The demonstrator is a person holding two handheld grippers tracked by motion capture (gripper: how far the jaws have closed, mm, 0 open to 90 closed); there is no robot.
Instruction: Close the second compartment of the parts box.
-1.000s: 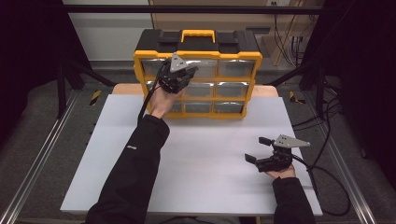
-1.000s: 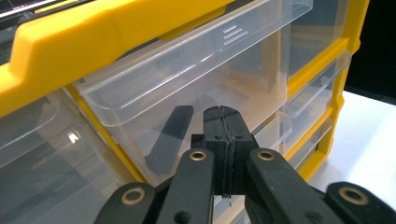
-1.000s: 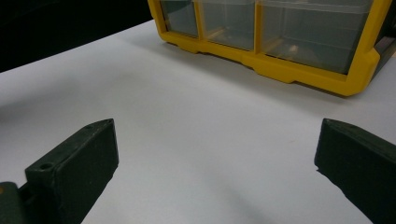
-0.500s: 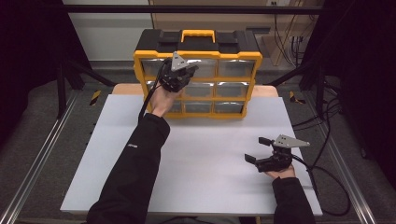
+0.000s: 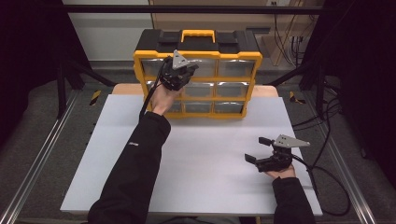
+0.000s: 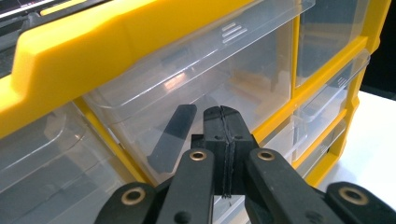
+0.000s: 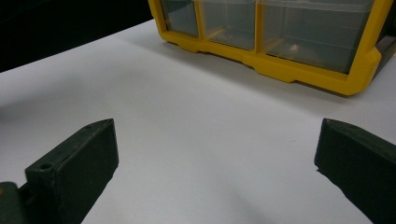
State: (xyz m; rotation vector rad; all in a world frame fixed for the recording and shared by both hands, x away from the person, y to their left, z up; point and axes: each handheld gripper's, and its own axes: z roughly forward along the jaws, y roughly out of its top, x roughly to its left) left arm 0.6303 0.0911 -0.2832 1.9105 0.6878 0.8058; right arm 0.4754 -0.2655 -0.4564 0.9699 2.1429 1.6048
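Two tongs: my left tongs [image 6: 223,140] pressed closed at the organizer [image 5: 238,56], twelve o'clock; right tongs [image 5: 259,150] spread wide, empty, above the desk [image 5: 210,154].

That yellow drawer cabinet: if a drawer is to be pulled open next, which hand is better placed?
Probably the left. The left gripper is right at the yellow cabinet, jaws closed in front of a clear upper drawer. The right gripper sits open over the white table, well short of it.
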